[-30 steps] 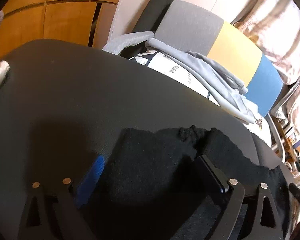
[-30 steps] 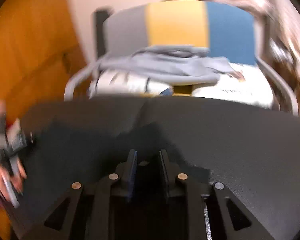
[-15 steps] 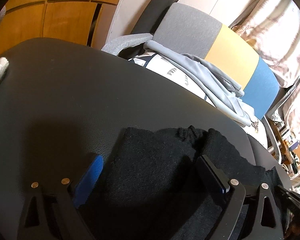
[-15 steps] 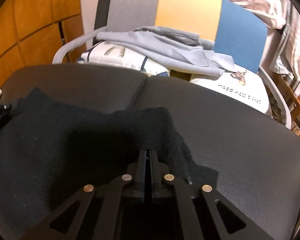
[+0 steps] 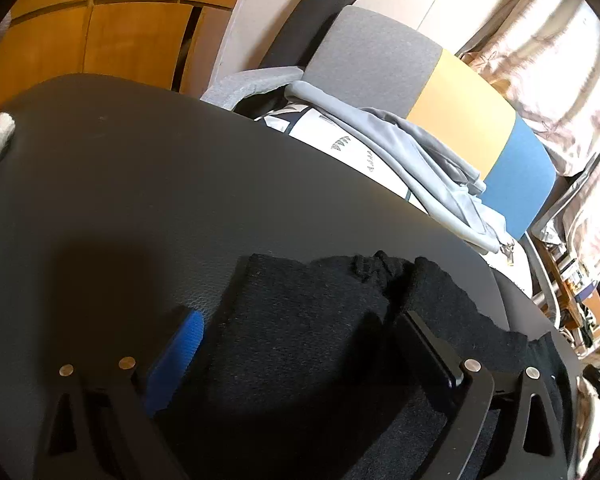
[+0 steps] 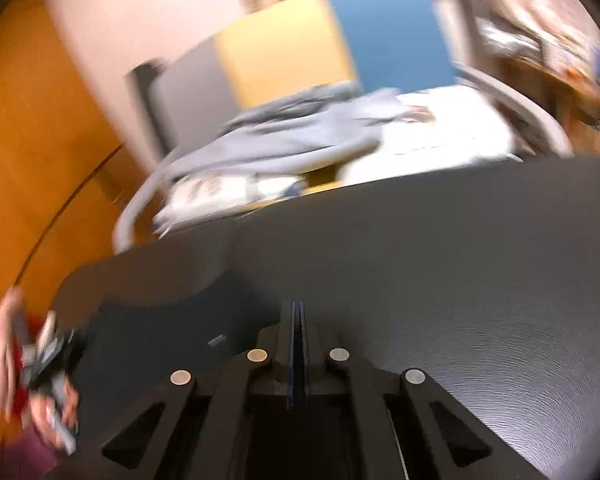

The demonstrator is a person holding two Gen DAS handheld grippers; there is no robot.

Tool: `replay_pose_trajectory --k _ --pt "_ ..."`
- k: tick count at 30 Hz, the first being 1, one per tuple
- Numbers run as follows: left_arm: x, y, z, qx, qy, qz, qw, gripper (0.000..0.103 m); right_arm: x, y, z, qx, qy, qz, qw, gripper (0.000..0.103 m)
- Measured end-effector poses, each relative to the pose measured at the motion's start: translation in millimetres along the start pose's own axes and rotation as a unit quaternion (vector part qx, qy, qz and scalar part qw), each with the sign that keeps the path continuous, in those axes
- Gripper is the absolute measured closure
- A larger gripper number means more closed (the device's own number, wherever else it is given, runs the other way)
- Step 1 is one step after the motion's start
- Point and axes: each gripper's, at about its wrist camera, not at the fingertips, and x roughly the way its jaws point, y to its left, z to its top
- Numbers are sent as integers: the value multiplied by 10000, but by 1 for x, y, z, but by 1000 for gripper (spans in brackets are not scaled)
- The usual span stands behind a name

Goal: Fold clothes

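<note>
A black knit garment [image 5: 308, 320] lies flat on the dark padded table [image 5: 140, 184]. My left gripper [image 5: 300, 346] hovers just above its near part and is open, with the blue pad [image 5: 178, 350] beside the cloth's left edge and the other finger over it. The right wrist view is blurred by motion. There my right gripper [image 6: 298, 312] is shut, its fingers pressed together at the edge of the black garment [image 6: 160, 320], apparently pinching it. A person's hand [image 6: 4, 352] with the left tool shows at that view's left edge.
Behind the table stands a chair with a grey, yellow and blue back [image 5: 440, 92]. It holds a pile of clothes with a light grey garment [image 5: 420, 148] on top of a white printed one [image 5: 340, 144]. Wooden panels [image 5: 112, 40] are at the left, curtains [image 5: 560, 60] at the right.
The right gripper closed from slightly apart to fully shut on the cloth's edge and is now swinging fast, blurring its view. The left gripper and the garment under it barely moved.
</note>
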Motion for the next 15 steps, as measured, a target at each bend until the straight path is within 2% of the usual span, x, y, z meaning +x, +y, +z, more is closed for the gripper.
replay_pose_trajectory --k 2,4,6,7,9,12,15 --pt "1 -1 0 19 7 16 10000 4 15 33 -5 -769 209 -97 9968 96" --pt "1 0 0 9 5 -7 10000 4 31 67 -11 -1550 426 -203 9868 96" --pt "1 2 1 -26 -4 -57 10000 4 55 80 -16 -1979 766 -601 9754 96" --pt "1 3 1 -44 -9 -81 10000 4 64 82 -19 -2107 916 -760 9703 96" --pt "0 4 1 -64 -17 -110 9999 4 72 81 -23 -2210 1001 -794 9669 91" --pt "1 4 1 -53 -21 -108 9999 4 71 79 -23 -2177 983 -653 9689 89" --pt "2 4 1 -46 -20 -115 9999 4 71 77 -22 -2077 943 -702 9711 89"
